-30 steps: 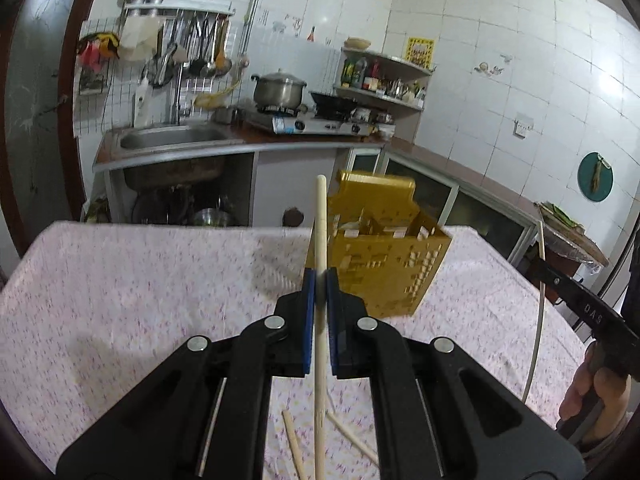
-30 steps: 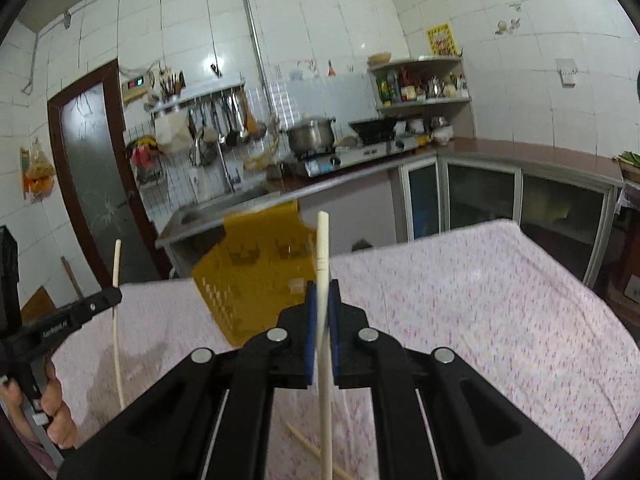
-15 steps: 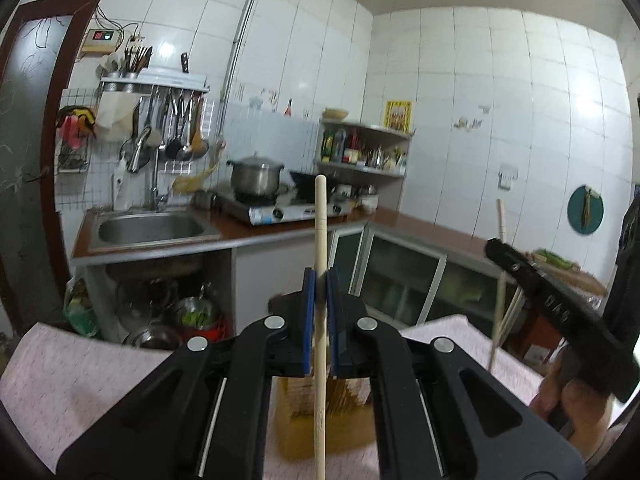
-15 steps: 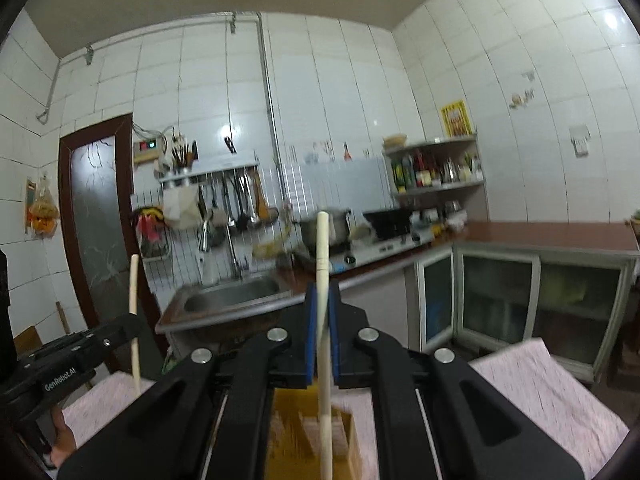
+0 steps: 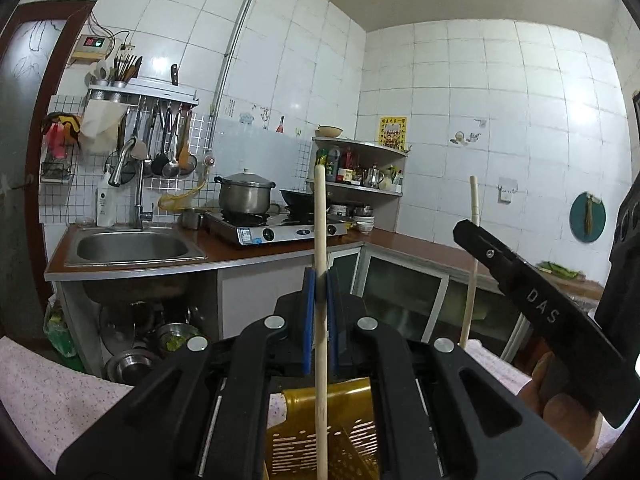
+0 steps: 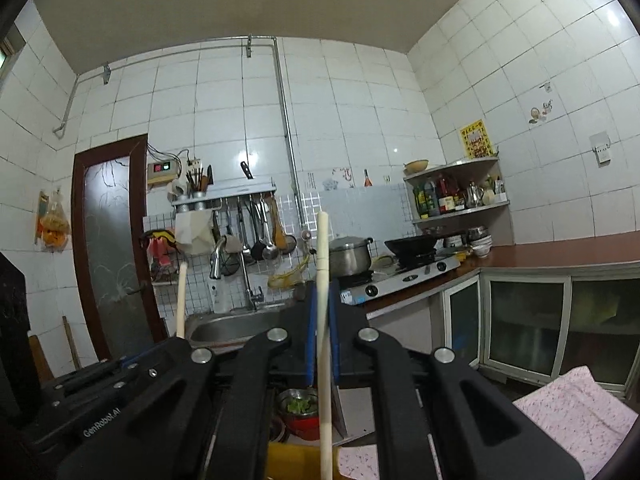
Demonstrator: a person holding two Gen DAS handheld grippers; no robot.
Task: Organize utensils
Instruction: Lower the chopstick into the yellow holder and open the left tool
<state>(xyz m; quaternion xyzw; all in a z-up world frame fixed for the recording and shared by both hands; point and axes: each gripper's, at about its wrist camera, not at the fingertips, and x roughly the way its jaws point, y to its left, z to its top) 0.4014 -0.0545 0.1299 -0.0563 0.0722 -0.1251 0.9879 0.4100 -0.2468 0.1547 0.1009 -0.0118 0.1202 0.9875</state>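
Left gripper (image 5: 320,284): blue-padded fingers (image 5: 307,312) closed on a pale wooden chopstick (image 5: 320,240), held upright. Right gripper (image 6: 322,304): fingers (image 6: 311,328) likewise clamped on a second upright chopstick (image 6: 323,272); the same gripper shows at the right edge of the left wrist view. Both chopsticks are raised above a yellow perforated utensil basket (image 5: 352,444), seen low between the left gripper's arms, its rim also in the right wrist view. Basket stands on a tabletop under pink floral cloth (image 5: 44,396). Far background: steel sink (image 5: 132,246), lidded pot (image 5: 246,194) on a gas stove (image 5: 276,228), corner shelf of bottles (image 5: 356,168).
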